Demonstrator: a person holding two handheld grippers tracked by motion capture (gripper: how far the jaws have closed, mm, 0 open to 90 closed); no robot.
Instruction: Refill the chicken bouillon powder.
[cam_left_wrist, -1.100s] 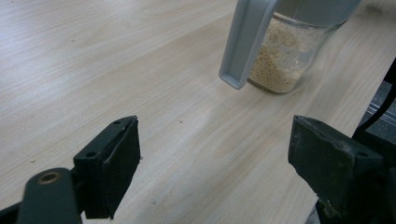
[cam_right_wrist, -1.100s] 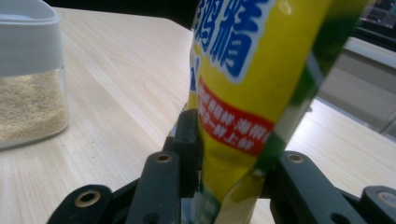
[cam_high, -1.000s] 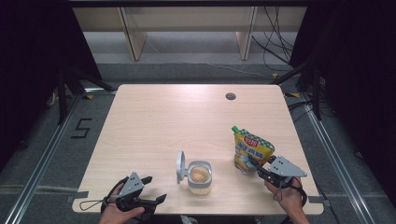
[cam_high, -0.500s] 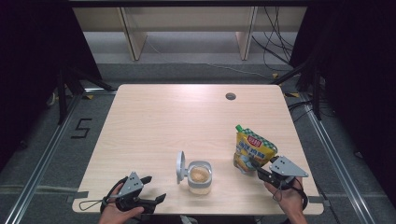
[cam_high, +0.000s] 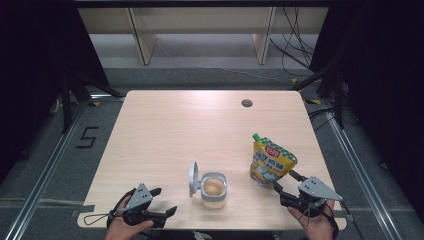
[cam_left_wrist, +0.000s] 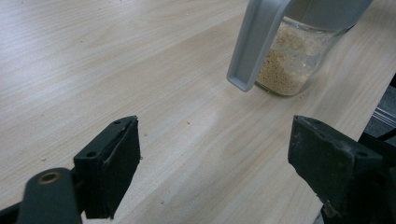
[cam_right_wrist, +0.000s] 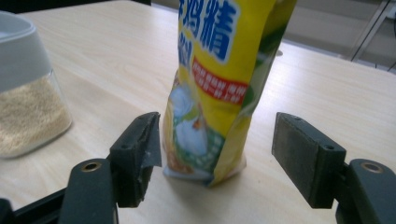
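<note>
Wide pale wooden table (cam_high: 200, 130), bare over most of its top, with a small round hole (cam_high: 247, 103) toward 12 o'clock.

Near the front edge, standing upright at about 4 o'clock from the table's middle: a yellow pouch (cam_high: 270, 161) with a green corner at its top. Set on its flat bottom, probably so that nothing spills from the torn top. Just off its 8 o'clock side, well apart from it: a clear jar (cam_high: 213, 189) part-filled with pale granules, grey lid (cam_high: 193, 178) flipped open and standing up on the jar's 9 o'clock side, likely left open to take in what the pouch carries.

Right gripper (cam_high: 285, 185) just at 5 o'clock of the pouch, jaws spread and just been opening. Seen from its own camera: pouch (cam_right_wrist: 219, 84) still between the two pads (cam_right_wrist: 140, 144), a visible gap on both sides, nothing pressing. Released, by the look of it, and standing alone.

Left gripper (cam_high: 166, 202) resting low at 7 o'clock of the table, jaws wide apart, empty, aimed toward the jar (cam_left_wrist: 294, 60) at its 1 o'clock, near but not touching. Seemingly parked there in waiting.
</note>
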